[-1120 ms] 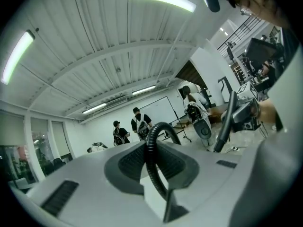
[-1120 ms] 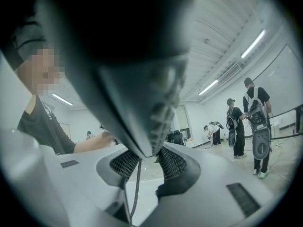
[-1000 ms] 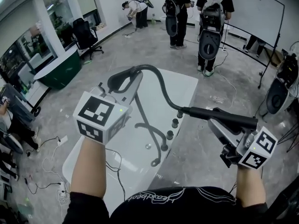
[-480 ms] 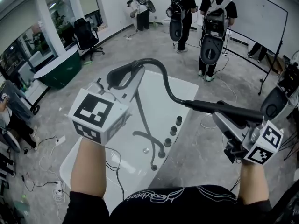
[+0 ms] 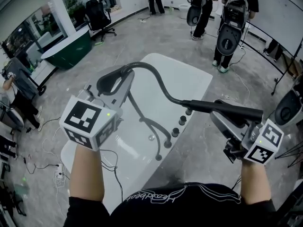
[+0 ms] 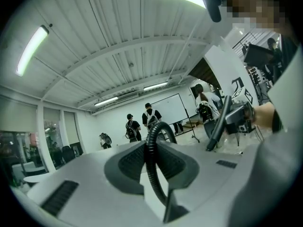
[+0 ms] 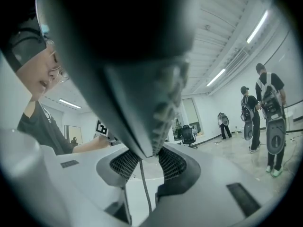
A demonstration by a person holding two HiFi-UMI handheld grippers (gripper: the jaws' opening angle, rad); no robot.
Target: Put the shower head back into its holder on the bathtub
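My left gripper (image 5: 116,82) is clamped on the black ribbed hose (image 5: 154,74). My bare left forearm reaches toward 12 o'clock, with the jaws tipped toward 1 o'clock and held about level. My right gripper (image 5: 221,118) sits at 4 o'clock in the head view, jaws aimed toward 10 o'clock. It pinches the black shower head (image 5: 222,109), which lies level and points toward 9 o'clock. The hose arches from one gripper to the other above the white bathtub (image 5: 201,77), and more hose lies looped inside it. Round faucet knobs (image 5: 182,121) line the rim under the shower head, clear of it. People (image 5: 232,22) stand at 1 o'clock.
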